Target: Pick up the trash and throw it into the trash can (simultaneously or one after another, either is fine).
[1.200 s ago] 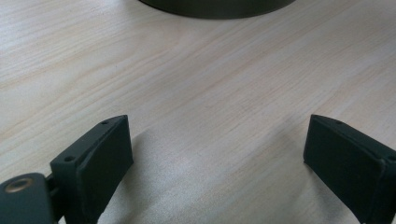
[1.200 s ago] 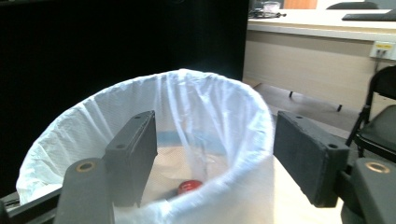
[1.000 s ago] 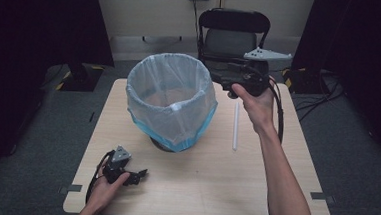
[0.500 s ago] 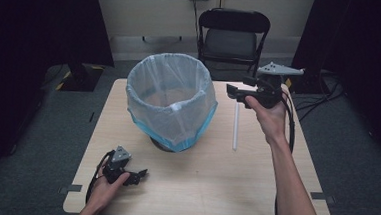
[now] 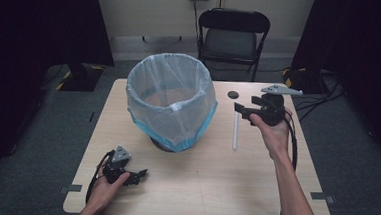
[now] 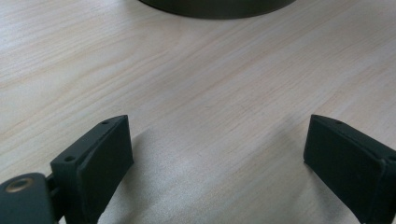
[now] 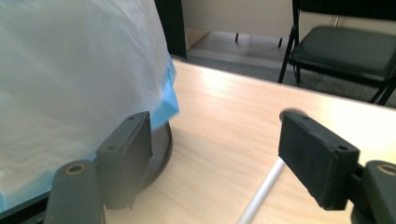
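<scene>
Dark curtains ring the room; a black folding chair (image 5: 233,37) stands at twelve o'clock behind the pale wood table (image 5: 198,188). At table centre sits a bin (image 5: 171,99) lined with a thin white bag over a blue one, on a dark round base. A white stick (image 5: 235,130) lies flat on the table at the bin's three o'clock, near but apart from it. A small dark disc (image 5: 233,94) sits at the stick's twelve o'clock.

My right gripper (image 5: 246,111) hangs above the stick's far end, jaws parted and empty; in the right gripper view the stick (image 7: 261,193) runs up between them, under the right-hand jaw. My left gripper (image 5: 136,175) rests on the table at seven o'clock, jaws wide, nothing between them but bare wood (image 6: 210,107).

I judge the step in hand to be the approach on the stick. The next move calls for lowering the right gripper, squaring the jaws across the shaft, then closing.
</scene>
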`<act>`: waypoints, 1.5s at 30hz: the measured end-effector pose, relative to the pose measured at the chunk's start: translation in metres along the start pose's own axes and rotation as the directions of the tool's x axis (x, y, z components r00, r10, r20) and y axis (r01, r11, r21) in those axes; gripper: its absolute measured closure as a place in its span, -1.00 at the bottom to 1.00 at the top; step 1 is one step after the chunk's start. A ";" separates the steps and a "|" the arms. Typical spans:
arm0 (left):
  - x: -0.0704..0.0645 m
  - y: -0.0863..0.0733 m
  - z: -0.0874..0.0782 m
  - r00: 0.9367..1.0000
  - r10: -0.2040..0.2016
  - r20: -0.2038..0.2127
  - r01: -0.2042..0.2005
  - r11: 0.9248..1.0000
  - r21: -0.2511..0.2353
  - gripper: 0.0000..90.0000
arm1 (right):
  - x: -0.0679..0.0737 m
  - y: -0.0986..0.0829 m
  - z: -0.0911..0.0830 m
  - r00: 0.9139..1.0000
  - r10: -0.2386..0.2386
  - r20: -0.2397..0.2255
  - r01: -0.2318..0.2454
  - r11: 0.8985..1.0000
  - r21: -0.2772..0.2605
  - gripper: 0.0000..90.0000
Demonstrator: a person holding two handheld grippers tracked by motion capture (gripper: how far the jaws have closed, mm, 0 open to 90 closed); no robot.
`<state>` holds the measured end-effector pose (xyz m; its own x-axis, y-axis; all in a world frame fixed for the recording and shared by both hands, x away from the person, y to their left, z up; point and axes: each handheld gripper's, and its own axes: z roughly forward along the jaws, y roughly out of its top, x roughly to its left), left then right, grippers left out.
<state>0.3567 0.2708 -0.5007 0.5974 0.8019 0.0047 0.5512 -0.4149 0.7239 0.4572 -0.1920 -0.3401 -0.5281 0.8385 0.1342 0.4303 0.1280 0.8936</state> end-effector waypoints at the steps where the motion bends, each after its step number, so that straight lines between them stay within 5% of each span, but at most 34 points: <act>1: 0.000 0.000 0.000 1.000 0.000 0.000 0.000 1.000 0.000 -0.83 | -0.001 -0.004 0.001 1.000 0.003 -0.002 -0.003 1.000 0.006 -0.43; 16: 0.000 0.000 0.000 1.000 -0.001 0.000 0.001 1.000 0.000 -0.83 | -0.006 -0.059 0.029 0.999 0.038 0.028 -0.041 0.993 0.114 -0.27; 25: 0.000 0.000 0.000 1.000 0.000 0.000 0.000 1.000 0.000 -0.83 | -0.010 -0.096 0.052 0.998 0.038 0.057 -0.049 0.975 0.216 -0.06; 31: 0.000 0.000 0.000 1.000 0.000 0.000 0.000 1.000 0.000 -0.83 | -0.010 -0.112 0.063 0.997 0.027 0.076 -0.046 0.960 0.275 0.14; 36: 0.000 0.000 0.000 1.000 0.000 0.000 0.000 1.000 0.000 -0.83 | -0.013 -0.121 0.066 0.996 0.037 0.086 -0.060 0.957 0.285 0.24; 45: 0.000 0.000 0.000 1.000 0.000 0.000 0.000 1.000 0.000 -0.83 | -0.007 -0.132 0.071 0.994 -0.017 0.107 -0.017 0.949 0.316 0.37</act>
<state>0.3567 0.2708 -0.5007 0.5974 0.8019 0.0048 0.5512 -0.4150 0.7238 0.4557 -0.1773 -0.4894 -0.4542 0.8880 0.0723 0.6485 0.2739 0.7103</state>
